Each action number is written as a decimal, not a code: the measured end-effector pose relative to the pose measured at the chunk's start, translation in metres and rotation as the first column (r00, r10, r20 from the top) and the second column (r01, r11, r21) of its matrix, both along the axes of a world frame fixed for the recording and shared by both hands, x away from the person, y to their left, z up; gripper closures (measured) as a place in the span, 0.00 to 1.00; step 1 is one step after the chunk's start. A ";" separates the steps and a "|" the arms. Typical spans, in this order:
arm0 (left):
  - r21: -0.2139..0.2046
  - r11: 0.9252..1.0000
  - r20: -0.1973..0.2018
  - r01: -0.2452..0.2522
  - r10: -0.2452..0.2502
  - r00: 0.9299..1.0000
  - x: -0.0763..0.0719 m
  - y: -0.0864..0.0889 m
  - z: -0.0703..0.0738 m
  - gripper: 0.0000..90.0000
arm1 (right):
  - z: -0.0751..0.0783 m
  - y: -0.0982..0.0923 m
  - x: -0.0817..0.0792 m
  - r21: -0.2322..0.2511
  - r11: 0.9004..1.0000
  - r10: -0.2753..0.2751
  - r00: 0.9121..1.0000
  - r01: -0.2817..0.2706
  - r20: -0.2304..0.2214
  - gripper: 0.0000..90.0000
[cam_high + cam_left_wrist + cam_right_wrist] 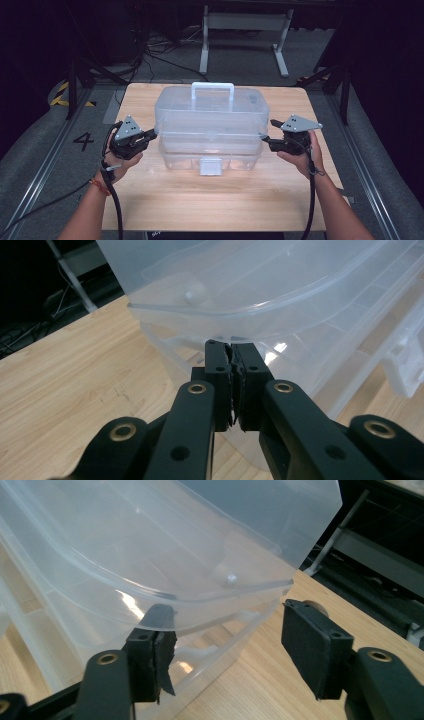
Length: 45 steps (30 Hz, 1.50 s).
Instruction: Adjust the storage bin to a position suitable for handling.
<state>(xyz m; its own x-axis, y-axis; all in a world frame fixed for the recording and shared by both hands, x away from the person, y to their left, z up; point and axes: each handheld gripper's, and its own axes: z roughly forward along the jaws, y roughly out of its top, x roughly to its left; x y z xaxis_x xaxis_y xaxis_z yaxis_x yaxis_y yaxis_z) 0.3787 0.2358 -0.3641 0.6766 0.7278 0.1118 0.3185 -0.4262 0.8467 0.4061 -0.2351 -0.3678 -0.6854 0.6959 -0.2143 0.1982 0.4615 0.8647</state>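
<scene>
Box: a clear, translucent plastic storage box (210, 130) with stacked tiers sits mid-tabletop, a little toward the far edge, long side facing the person.
Handle: a pale, squared carry handle (213, 90) stands upright on the lid, at the centre.
Latch: a small whitish front latch (210, 166) hangs at the middle of the near side, down by the wood.
Left gripper: the black two-jaw left gripper (150, 135) is right at the box's left end, tips at the seam under the upper tier; in the left gripper view its jaws are pressed together, pads meeting, noses tucked just beneath the overhanging rim (215, 307).
Right gripper: the black two-jaw right gripper (266, 138) mirrors it at the box's right end; in the right gripper view the jaws stand well apart, one pad touching up under the curved rim, the other out clear over the wood.
Hands: the left hand (120, 162) and the right hand (300, 157) each hold their tool from below, forearms coming in from the near edge.
Tabletop: light wooden tabletop (215, 200), grain running left to right.
Writing: a dark "4" (83, 141) is marked on the grey floor left of the tabletop; the box carries no writing I can read.
Background: white metal frame legs (245, 35) and loose black cables (150, 47) lie beyond the far edge.
</scene>
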 end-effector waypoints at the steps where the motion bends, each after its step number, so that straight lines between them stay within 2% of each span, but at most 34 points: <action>1: -0.004 1.000 0.003 0.001 -0.001 1.000 0.001 0.000 0.000 0.95 | 0.001 0.000 0.000 0.003 1.000 -0.001 1.000 0.001 0.005 0.44; 5: -0.019 1.000 0.011 -0.010 0.010 1.000 0.001 0.002 0.001 0.92 | 0.003 0.001 0.001 0.020 1.000 -0.024 0.999 0.024 0.024 0.45; 7: -0.028 0.999 0.019 -0.017 0.017 1.000 0.000 0.003 0.003 0.90 | 0.003 0.001 0.002 0.060 0.998 -0.037 0.999 0.035 0.030 0.46; 10: -0.034 0.999 0.032 -0.019 0.020 0.999 -0.002 0.006 0.004 0.89 | 0.002 0.002 0.003 0.062 0.997 -0.040 0.998 0.038 0.038 0.46; 12: -0.033 0.999 0.036 -0.022 0.024 0.999 -0.004 0.008 0.005 0.87 | 0.002 0.003 0.005 0.080 0.996 -0.043 0.998 0.039 0.045 0.48; 15: -0.031 0.999 0.034 -0.029 0.030 0.999 -0.006 0.010 0.002 0.85 | 0.005 0.006 0.006 0.096 0.995 -0.048 0.996 0.041 0.073 0.51; 16: -0.028 0.999 0.031 -0.034 0.035 0.999 -0.007 0.011 0.000 0.84 | 0.007 0.007 0.006 0.102 0.994 -0.046 0.996 0.038 0.079 0.51; 21: 0.049 0.998 0.014 -0.033 0.033 0.999 -0.012 0.014 -0.012 0.78 | 0.016 0.009 0.007 0.127 0.991 -0.057 0.993 0.043 0.107 0.53; 25: 0.109 0.994 -0.014 -0.015 0.017 1.000 -0.020 0.017 -0.024 0.76 | 0.021 0.011 0.008 0.134 0.990 -0.050 0.991 0.033 0.124 0.56; 32: 0.127 0.992 -0.096 -0.004 0.016 0.995 -0.035 0.034 -0.051 0.71 | 0.025 0.012 0.012 0.156 0.987 -0.068 0.987 0.044 0.149 0.59; 35: 0.123 0.992 -0.134 -0.009 0.026 0.991 -0.037 0.043 -0.066 0.70 | 0.028 0.013 0.014 0.152 0.987 -0.076 0.985 0.052 0.155 0.61; 36: 0.123 0.992 -0.134 -0.009 0.026 0.991 -0.037 0.043 -0.066 0.70 | 0.030 0.014 0.014 0.143 0.988 -0.081 0.984 0.058 0.160 0.61; 38: 0.107 0.994 -0.166 -0.009 0.026 0.986 -0.037 0.048 -0.075 0.70 | 0.031 0.014 0.014 0.138 0.988 -0.085 0.982 0.062 0.167 0.62; 40: 0.071 0.997 -0.182 -0.019 0.032 0.983 -0.037 0.051 -0.082 0.69 | 0.033 0.016 0.015 0.134 0.988 -0.101 0.978 0.078 0.180 0.63; 43: 0.046 0.999 -0.206 -0.025 0.034 0.978 -0.035 0.052 -0.089 0.68 | 0.035 0.018 0.018 0.152 0.983 -0.127 0.974 0.099 0.187 0.66; 44: 0.059 0.998 -0.210 -0.022 0.034 0.977 -0.035 0.053 -0.090 0.67 | 0.035 0.018 0.019 0.159 0.982 -0.135 0.973 0.105 0.189 0.67; 45: 0.059 0.998 -0.211 -0.031 0.043 0.977 -0.034 0.053 -0.090 0.66 | 0.035 0.018 0.021 0.188 0.976 -0.147 0.972 0.113 0.183 0.68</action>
